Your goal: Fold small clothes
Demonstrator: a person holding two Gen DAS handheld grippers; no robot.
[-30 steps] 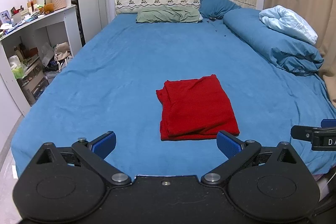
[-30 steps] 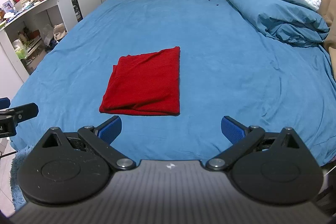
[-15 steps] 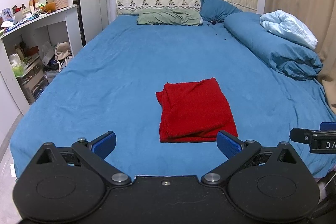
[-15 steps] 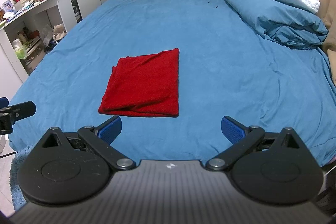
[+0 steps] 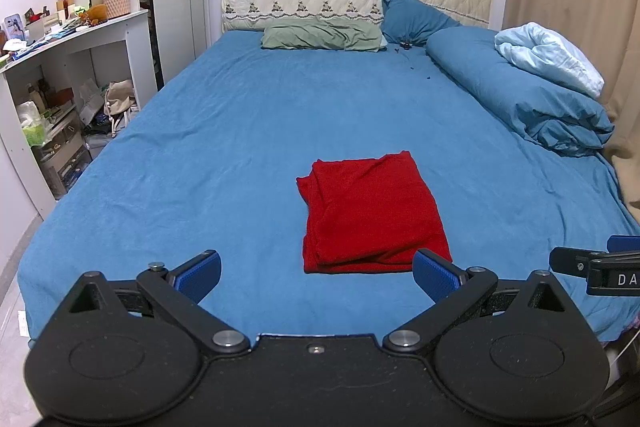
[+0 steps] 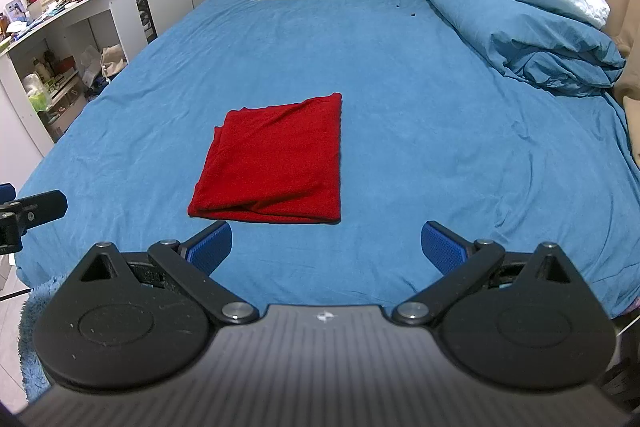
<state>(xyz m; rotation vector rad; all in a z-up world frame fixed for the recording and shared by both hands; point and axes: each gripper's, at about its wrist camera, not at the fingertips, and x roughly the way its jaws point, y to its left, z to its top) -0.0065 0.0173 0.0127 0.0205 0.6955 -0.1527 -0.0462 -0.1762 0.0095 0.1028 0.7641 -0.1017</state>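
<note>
Your left gripper [image 5: 316, 275] and your right gripper [image 6: 326, 247] both hang with the jaws spread wide and nothing between them, above the near edge of the bed [image 5: 200, 131]. The folded red cloth [image 5: 370, 213] lies flat on the blue sheet near that edge, just beyond the fingertips. It sits ahead of your left gripper, slightly toward its right finger, and ahead and to the left of your right gripper, touching neither.

- Both tools, the left tool [image 5: 316, 275] and right tool [image 6: 326, 247], draw slightly back from the red cloth [image 5: 370, 213] toward the bed's [image 5: 200, 147] foot edge.
</note>
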